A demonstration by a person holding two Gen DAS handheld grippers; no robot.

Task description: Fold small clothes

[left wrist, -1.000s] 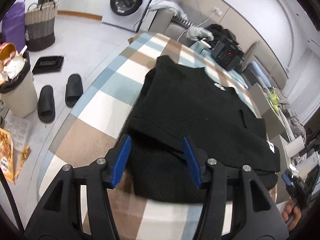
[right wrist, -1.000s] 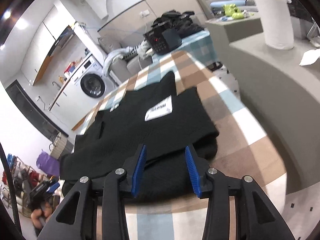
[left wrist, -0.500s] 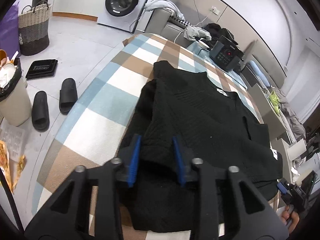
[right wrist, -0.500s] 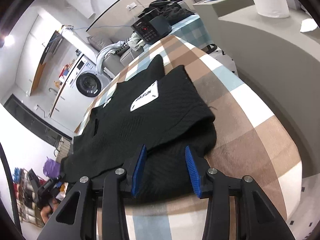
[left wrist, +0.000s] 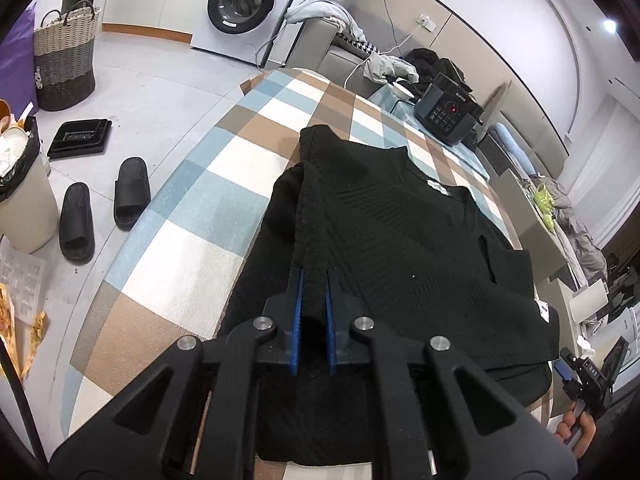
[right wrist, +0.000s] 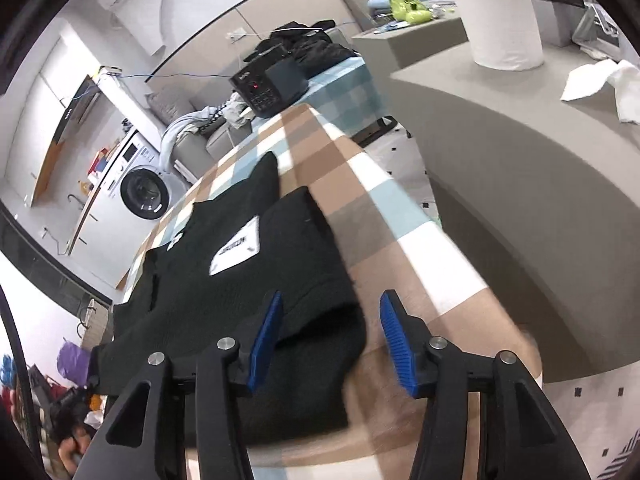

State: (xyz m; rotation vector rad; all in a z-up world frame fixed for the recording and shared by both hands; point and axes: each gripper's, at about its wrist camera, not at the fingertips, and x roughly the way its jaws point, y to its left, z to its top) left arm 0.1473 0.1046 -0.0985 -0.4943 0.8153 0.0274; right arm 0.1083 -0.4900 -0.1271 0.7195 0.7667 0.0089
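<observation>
A table [left wrist: 192,216] covered by a cloth checked in brown, blue and white is seen in both wrist views, and a black knitted garment [left wrist: 400,240] is spread across most of it, partly folded so that one layer lies over another. A white label [right wrist: 236,252] is sewn on the upper layer, as shown in the right wrist view. A washing machine [left wrist: 248,4] stands on the floor beyond the far end of the table, a woven basket [left wrist: 64,56] is placed at the left, and a pair of black slippers [left wrist: 104,208] lies on the floor beside the table. A dark appliance with a red light [left wrist: 448,114] is set near the table's far corner. The left gripper [left wrist: 314,280] is clenched on a ridge of the garment's near left edge, its blue fingers [left wrist: 297,312] having just closed with the fabric pinched between them. The right gripper [right wrist: 330,320] has just been opening; its fingers [right wrist: 396,340] stand released, one over the garment's near right corner and the other over bare cloth, with the folded corner between them but not pressed.
</observation>
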